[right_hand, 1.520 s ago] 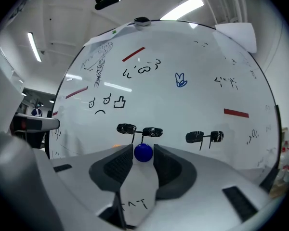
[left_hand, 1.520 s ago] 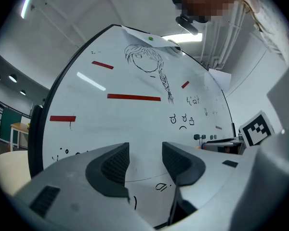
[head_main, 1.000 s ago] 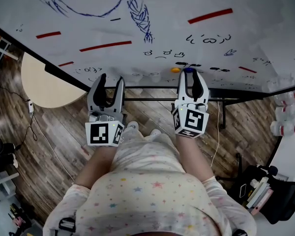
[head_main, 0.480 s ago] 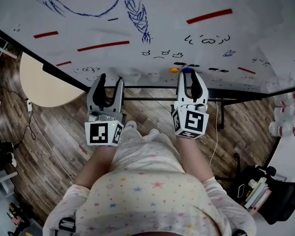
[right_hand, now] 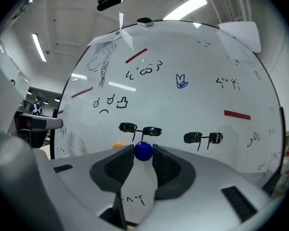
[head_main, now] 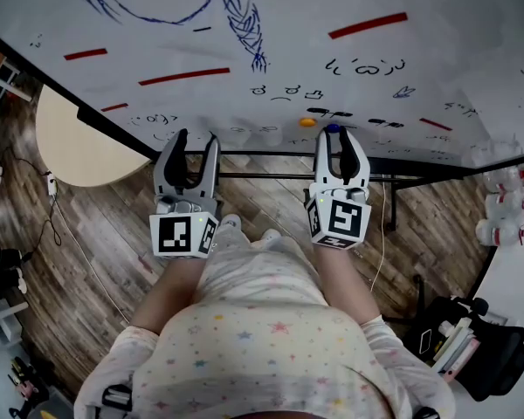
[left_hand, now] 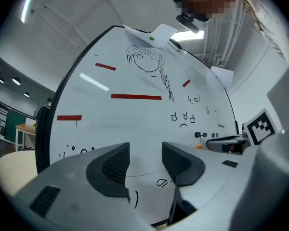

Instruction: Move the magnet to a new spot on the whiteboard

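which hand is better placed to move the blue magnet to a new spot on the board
Right. The right gripper has its jaws closed on the blue magnet against the whiteboard; the left gripper is open, empty, and faces the board away from it.

Magnet (right_hand: 143, 151) in right gripper (head_main: 334, 134) — apparently on whiteboard (head_main: 419, 59)

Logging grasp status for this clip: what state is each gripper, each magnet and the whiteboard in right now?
Left gripper: jaws apart, nothing between them.
Right gripper: jaws closed on the blue magnet.
Blue magnet: held at the jaw tips, low on the whiteboard.
Orange magnet: on the board, untouched, just left of the blue one.
Whiteboard: upright, marked with drawings and red strips.
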Demonstrator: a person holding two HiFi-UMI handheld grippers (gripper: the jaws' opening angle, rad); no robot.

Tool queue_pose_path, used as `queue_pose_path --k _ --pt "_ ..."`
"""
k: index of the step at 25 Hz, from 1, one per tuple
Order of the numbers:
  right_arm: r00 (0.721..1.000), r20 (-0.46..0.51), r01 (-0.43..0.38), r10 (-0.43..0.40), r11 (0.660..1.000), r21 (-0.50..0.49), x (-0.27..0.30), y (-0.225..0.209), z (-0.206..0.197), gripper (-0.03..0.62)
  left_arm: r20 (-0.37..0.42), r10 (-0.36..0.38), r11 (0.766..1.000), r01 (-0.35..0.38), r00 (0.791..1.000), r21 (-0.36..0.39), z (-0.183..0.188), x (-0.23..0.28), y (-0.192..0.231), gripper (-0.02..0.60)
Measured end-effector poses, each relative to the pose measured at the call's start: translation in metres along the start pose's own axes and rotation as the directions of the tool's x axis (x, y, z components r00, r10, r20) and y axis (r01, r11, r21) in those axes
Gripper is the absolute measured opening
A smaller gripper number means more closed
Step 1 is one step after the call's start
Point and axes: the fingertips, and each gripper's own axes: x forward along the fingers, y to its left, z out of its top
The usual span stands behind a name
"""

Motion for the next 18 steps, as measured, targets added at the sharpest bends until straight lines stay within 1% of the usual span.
queue_pose_path --k 8,10,14,18 --pt "1.000 -0.009 -0.016 0.016 0.999 -0.034 -0.010 -0.012 0.010 0.121 0.001 0.000 1.000 0.000 1.000 -0.001 0.000 -0.003 -0.006 0.189" --pt "0.999 -0.011 -0.030 0.030 0.999 -0.034 -0.011 -0.015 0.014 0.121 -0.002 -0.007 1.000 0.007 1.000 -0.008 0.000 -0.003 -0.008 0.190" --pt "0.997 -0.003 -0.073 0.073 0.997 -0.038 -0.013 -0.015 0.027 0.121 -0.014 -0.021 1.000 0.021 1.000 -0.019 0.000 -0.004 -0.016 0.190" --pt "0.997 0.017 -0.078 0.079 0.995 -0.063 -0.016 -0.018 0.042 0.121 -0.024 -0.026 0.999 0.025 0.999 -0.020 0.000 -0.004 -0.021 0.189"
